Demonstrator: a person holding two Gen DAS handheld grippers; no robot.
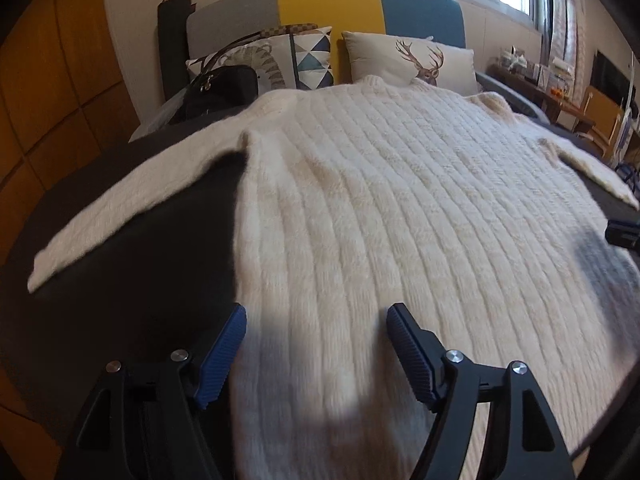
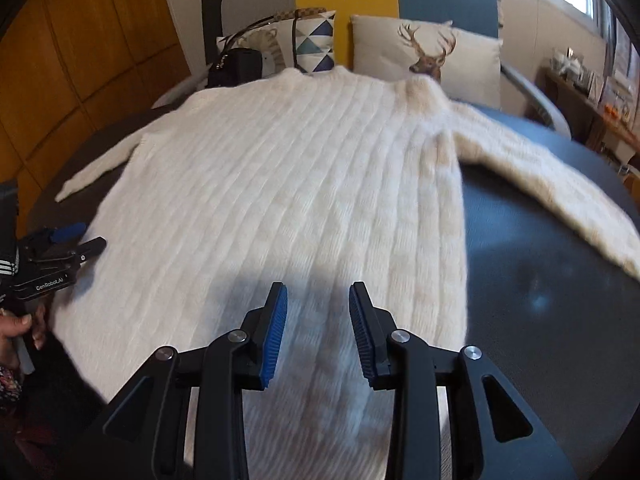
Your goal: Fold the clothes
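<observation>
A cream ribbed knit sweater (image 1: 360, 200) lies flat on a dark bedcover (image 1: 140, 280), collar toward the pillows and both sleeves spread outward. My left gripper (image 1: 317, 309) is open wide over the sweater's lower left edge, with only fabric below its jaws. In the right wrist view the sweater (image 2: 280, 180) fills the middle, and my right gripper (image 2: 318, 288) hovers open above its lower right part, nothing pinched. The left gripper (image 2: 86, 238) shows at that view's left edge, held by a hand (image 2: 16, 328). The right gripper (image 1: 624, 232) peeks in at the left wrist view's right edge.
Two printed pillows (image 2: 432, 52) and a black handbag (image 1: 224, 92) lie by the grey, yellow and blue headboard (image 1: 328, 4). Wooden wardrobe doors (image 1: 60, 100) stand at left. A cluttered side table (image 1: 560, 84) and window are at right. Bare dark cover (image 2: 540, 280) lies beside the sweater.
</observation>
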